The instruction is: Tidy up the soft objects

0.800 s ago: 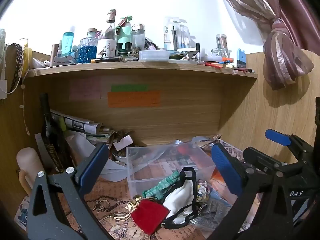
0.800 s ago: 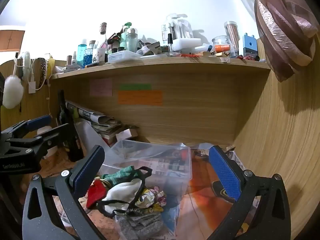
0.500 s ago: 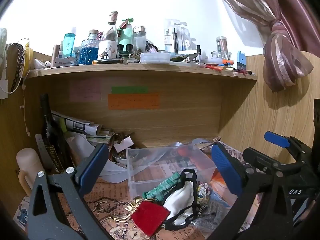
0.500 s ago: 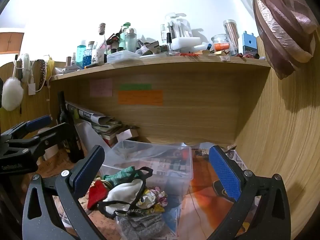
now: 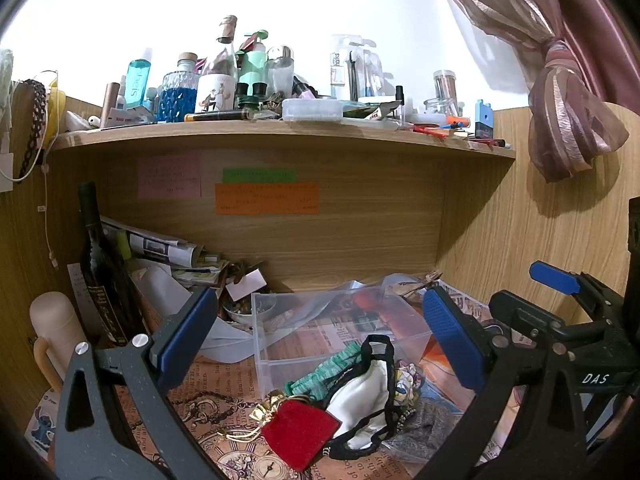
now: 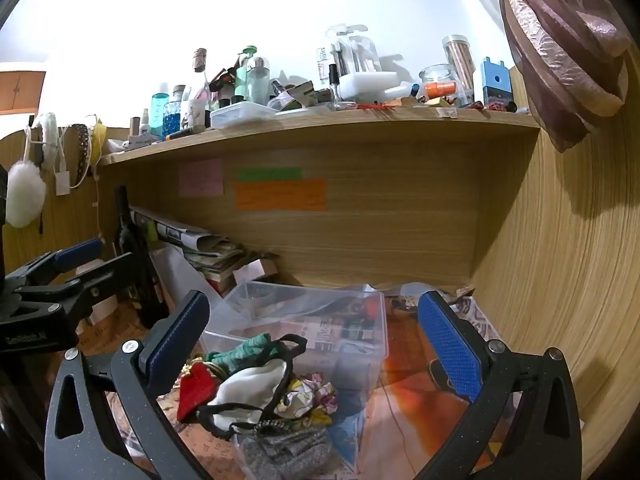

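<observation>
A pile of soft things lies on the desk in front of a clear plastic box (image 5: 332, 344) (image 6: 304, 320): a red velvet pouch (image 5: 298, 432) (image 6: 196, 390), a white cloth with black straps (image 5: 360, 396) (image 6: 250, 390), a green knit piece (image 5: 324, 372) (image 6: 244, 350), a patterned fabric (image 6: 310, 398) and a grey knit piece (image 6: 288, 454). My left gripper (image 5: 316, 340) is open and empty above the pile. My right gripper (image 6: 312, 340) is open and empty above it too. The right gripper shows at the right of the left wrist view (image 5: 560, 320).
A dark wine bottle (image 5: 102, 280) and stacked newspapers (image 5: 160, 248) stand at the back left. A cream flask (image 5: 56, 332) is at the far left. A shelf (image 5: 280, 132) crowded with bottles hangs overhead. A wooden wall (image 6: 560, 280) closes the right side.
Both views have shifted only slightly; the grippers stay open and the pile has not moved.
</observation>
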`<state>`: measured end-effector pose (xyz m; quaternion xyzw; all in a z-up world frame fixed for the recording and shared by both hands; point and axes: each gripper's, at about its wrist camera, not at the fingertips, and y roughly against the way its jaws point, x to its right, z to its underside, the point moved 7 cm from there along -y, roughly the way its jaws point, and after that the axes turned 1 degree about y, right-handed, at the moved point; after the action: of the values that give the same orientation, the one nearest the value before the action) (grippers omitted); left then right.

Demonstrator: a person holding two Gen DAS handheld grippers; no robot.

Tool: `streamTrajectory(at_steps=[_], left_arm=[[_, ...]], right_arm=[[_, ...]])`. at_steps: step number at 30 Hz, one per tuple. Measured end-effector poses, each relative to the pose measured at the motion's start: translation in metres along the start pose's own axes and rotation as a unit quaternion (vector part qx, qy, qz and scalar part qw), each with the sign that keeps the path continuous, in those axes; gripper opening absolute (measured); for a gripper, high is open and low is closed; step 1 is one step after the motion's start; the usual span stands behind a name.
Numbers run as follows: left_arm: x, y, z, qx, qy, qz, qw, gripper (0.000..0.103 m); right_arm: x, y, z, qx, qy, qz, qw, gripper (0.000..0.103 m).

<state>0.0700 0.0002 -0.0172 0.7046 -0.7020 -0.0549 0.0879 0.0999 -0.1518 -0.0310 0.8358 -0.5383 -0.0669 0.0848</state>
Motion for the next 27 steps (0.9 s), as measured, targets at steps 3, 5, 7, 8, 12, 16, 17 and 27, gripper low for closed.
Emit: streamTrajectory(at_steps=[3, 5, 7, 8, 12, 16, 17, 27], left_arm=[[-0.0002, 0.0000, 0.0000, 0.000, 0.001, 0.001, 1.0000, 0.103], [-0.0004, -0.0005, 0.0003, 0.000, 0.001, 0.000, 1.0000, 0.103], [-0.0004, -0.0003, 0.0003, 0.000, 0.001, 0.000, 1.0000, 0.103], [-0.0004, -0.0005, 0.0005, 0.000, 0.001, 0.000, 1.0000, 0.103], [-0.0005, -0.0020, 0.0017, -0.001, 0.000, 0.002, 1.0000, 0.103], [-0.0010, -0.0025, 0.0019, -0.001, 0.001, 0.003, 1.0000, 0.103], [-0.0009, -0.0029, 0.0021, -0.002, 0.000, 0.003, 1.0000, 0.103], [0.0004, -0.0052, 0.0059, 0.000, -0.003, 0.004, 1.0000, 0.103]], right_arm=[[-0.0001, 0.0001, -0.0001, 0.000, 0.000, 0.000, 1.000, 0.103], [0.0000, 0.0002, -0.0004, 0.000, -0.001, 0.000, 1.000, 0.103], [0.0004, 0.0002, -0.0007, 0.000, 0.000, 0.000, 1.000, 0.103], [0.0004, 0.0001, -0.0009, 0.001, -0.001, 0.000, 1.000, 0.103], [-0.0006, 0.0011, -0.0016, 0.002, -0.002, -0.002, 1.000, 0.103], [-0.0008, 0.0016, -0.0021, 0.003, -0.003, -0.003, 1.000, 0.103], [-0.0009, 0.0018, -0.0024, 0.003, -0.003, -0.003, 1.000, 0.103], [-0.0014, 0.0032, -0.0046, 0.005, -0.007, -0.003, 1.000, 0.103]])
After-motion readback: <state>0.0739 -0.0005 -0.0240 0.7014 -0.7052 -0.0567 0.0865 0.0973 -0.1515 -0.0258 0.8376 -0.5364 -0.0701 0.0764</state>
